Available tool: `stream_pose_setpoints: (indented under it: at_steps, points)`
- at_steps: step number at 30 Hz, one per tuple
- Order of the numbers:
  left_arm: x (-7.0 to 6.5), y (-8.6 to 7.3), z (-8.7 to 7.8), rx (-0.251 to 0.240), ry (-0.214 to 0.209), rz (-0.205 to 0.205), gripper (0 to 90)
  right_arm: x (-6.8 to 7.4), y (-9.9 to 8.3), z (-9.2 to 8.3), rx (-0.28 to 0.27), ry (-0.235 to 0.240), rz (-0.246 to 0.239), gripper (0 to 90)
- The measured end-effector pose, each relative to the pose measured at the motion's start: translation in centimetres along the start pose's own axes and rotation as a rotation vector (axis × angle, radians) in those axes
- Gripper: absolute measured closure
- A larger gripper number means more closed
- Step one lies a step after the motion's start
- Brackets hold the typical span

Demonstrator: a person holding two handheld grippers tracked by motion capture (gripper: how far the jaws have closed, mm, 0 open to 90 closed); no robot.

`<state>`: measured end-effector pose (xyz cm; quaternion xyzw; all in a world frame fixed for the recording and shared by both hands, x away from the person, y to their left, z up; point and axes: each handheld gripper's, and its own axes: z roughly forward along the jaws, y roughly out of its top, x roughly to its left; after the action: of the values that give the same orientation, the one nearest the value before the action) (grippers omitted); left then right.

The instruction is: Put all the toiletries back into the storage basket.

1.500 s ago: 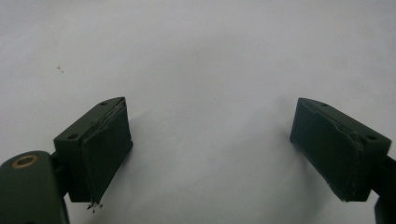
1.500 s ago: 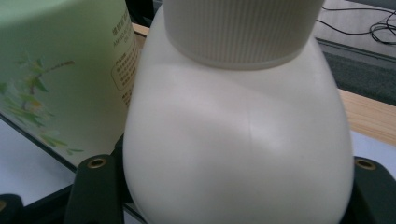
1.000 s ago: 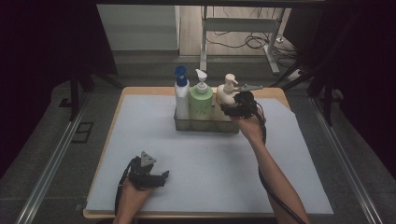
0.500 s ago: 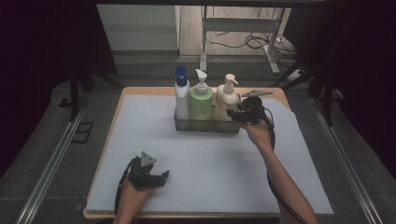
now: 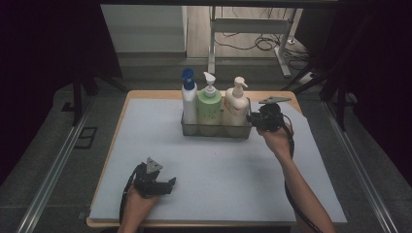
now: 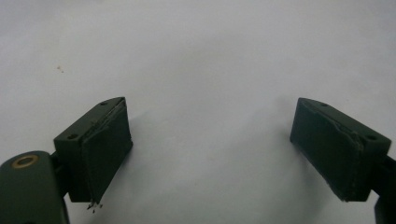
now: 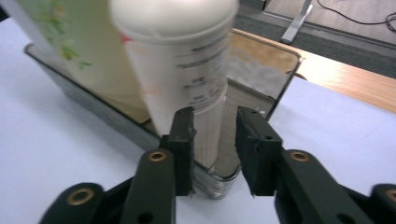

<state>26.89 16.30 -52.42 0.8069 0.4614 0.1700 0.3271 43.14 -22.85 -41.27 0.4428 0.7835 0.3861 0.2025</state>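
Cream plastic marks the pump bottle (image 5: 236, 104) that stands at the right end of a clear tray (image 5: 216, 130), upper middle of the high view, with a green pump bottle (image 5: 209, 103) just beside it at centre and a white bottle with a blue cap (image 5: 188, 99) at the left end. All three stand upright in a row. The tray rests on a pale blue-grey mat (image 5: 218, 174) that covers the wooden table (image 5: 145, 94).

From the right of the tray, the right hand-held gripper (image 5: 251, 118) points at the tray's end by the cream bottle. In the right gripper view its black jaws have just been closing and now stand narrow, one on either side of the tray's corner wall (image 7: 219, 177) and the foot of the cream bottle (image 7: 187, 70); whether the pads already press on the wall I cannot tell.

At the lower left of the high view the left hand-held gripper (image 5: 171, 183) lies low on the mat, well apart from the tray. Its own view shows the jaws spread wide, released, with bare mat (image 6: 210, 70) between them
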Motion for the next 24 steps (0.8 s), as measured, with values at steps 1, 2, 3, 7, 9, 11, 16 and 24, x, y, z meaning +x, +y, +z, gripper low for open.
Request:
stream_pose_setpoints:
  at_steps: [1, 2, 3, 7, 9, 11, 16, 24]
  points:
    - [0.0, 0.0, 0.0, 0.000, 0.000, 0.000, 11.9, -0.1, 0.1, 0.1, 0.000, -0.003, 0.002, 74.4]
    - [0.0, 0.0, 0.0, 0.000, 0.000, 0.000, 11.9, -0.3, 0.2, 0.3, -0.004, -0.006, 0.010, 76.8]
    - [0.0, 0.0, 0.0, 0.000, 0.000, 0.000, 11.9, -0.4, 0.3, 0.4, -0.006, -0.008, 0.016, 79.6]
    - [0.0, 0.0, 0.0, 0.000, 0.000, 0.000, 11.9, -0.8, 0.7, 1.3, 0.002, -0.032, 0.024, 86.9]
    - [0.0, 0.0, 0.0, 0.000, 0.000, 0.000, 11.9, -0.9, 0.8, 1.8, 0.013, -0.041, 0.029, 88.1]
    - [0.0, 0.0, 0.0, 0.000, 0.000, 0.000, 11.9, -1.0, 0.9, 2.4, 0.021, -0.043, 0.036, 88.8]
    - [0.0, 0.0, 0.0, 0.000, -0.001, 0.000, 11.9, -1.2, 0.9, 3.6, 0.041, -0.035, 0.042, 88.2]
    - [0.0, 0.0, 0.0, 0.000, -0.001, -0.001, 11.9, -1.4, 0.5, 4.7, 0.062, -0.033, 0.053, 88.0]
